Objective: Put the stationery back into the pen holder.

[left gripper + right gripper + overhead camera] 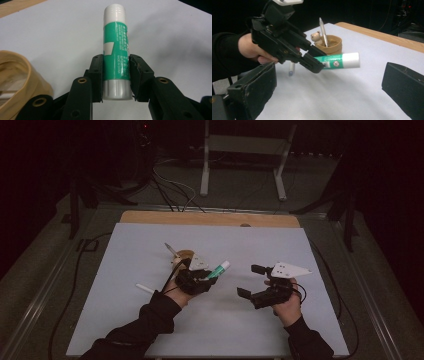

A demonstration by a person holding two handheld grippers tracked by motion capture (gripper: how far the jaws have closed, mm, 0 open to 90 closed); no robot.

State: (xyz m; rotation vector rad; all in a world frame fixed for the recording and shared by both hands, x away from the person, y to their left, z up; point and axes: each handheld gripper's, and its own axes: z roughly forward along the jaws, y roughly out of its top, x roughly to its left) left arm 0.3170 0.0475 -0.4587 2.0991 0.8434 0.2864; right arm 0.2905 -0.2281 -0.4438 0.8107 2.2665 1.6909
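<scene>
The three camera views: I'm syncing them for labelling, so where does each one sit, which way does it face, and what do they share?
High view: above the person's side, looking forward and down on the table; both sleeved forearms and hands show.
Left gripper view: rides the left tongs, looking along the jaws that are shut on the glue stick.
Right gripper view: rides the open right tongs, facing the left hand.
Shared: the glue stick and the wooden pen cup appear in all three.

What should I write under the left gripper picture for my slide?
Left gripper clamps a green-and-white glue stick above the white table, with a tan cup at the side.
</scene>
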